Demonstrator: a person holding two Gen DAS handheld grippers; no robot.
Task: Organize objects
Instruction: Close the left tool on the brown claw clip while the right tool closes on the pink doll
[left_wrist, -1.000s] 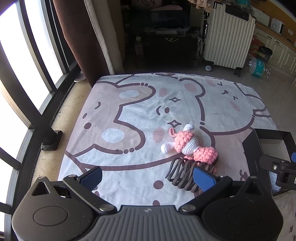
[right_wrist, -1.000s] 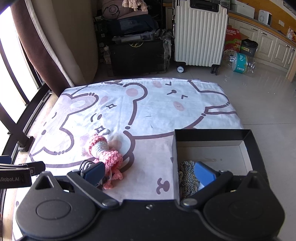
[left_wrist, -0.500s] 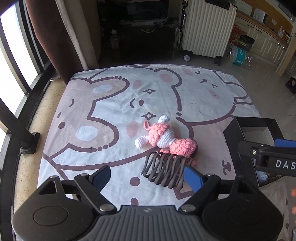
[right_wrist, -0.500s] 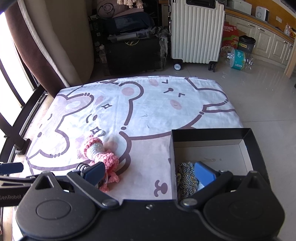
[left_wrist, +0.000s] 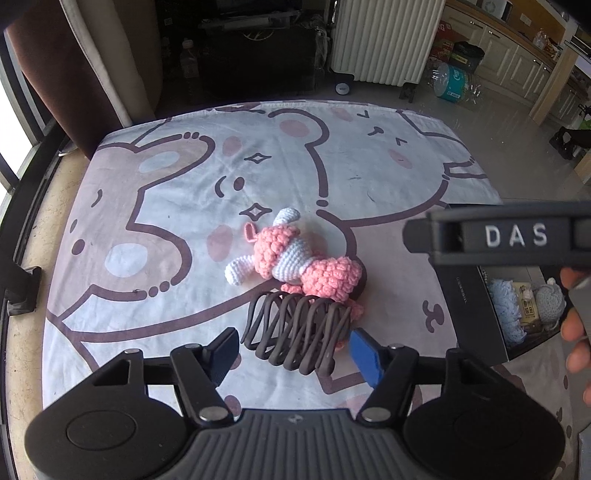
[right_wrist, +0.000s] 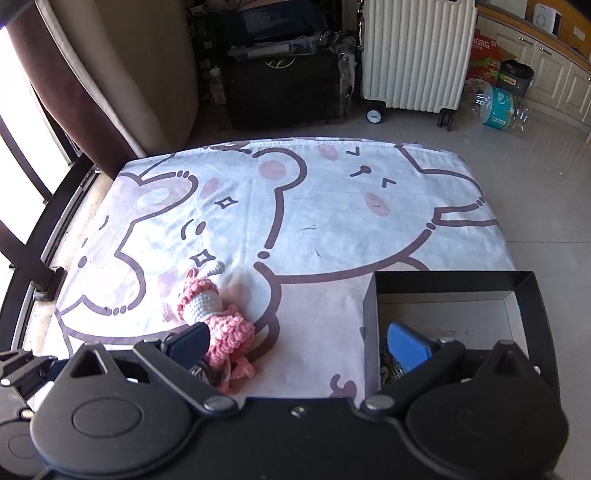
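Pink and white crochet yarn makes up the small doll that is lying on its side on the cartoon-bear sheet, near the middle of the spread cloth. Just in front of the doll, touching its pink skirt, a dark brown hair claw is resting on the sheet with its curved teeth pointing up.

The left gripper is pointing steeply down at the claw, and its jaws have just been closing. The claw is sitting between the two blue pads, with the right pad just beside the claw's end and the left pad a little apart from the other end; the pads are not yet pressing on it.

The right gripper is hanging over the sheet with its jaws spread wide and nothing between them. Its left finger is showing in front of the doll's skirt, and its right finger is showing over the near corner of a black box that is standing open on the sheet to the right of the doll. In the left wrist view, pale blue knitted pieces and a small paper packet are lying inside that box, and fingers of a hand are showing at the right edge.

A white ribbed suitcase is standing on the tiled floor beyond the sheet.
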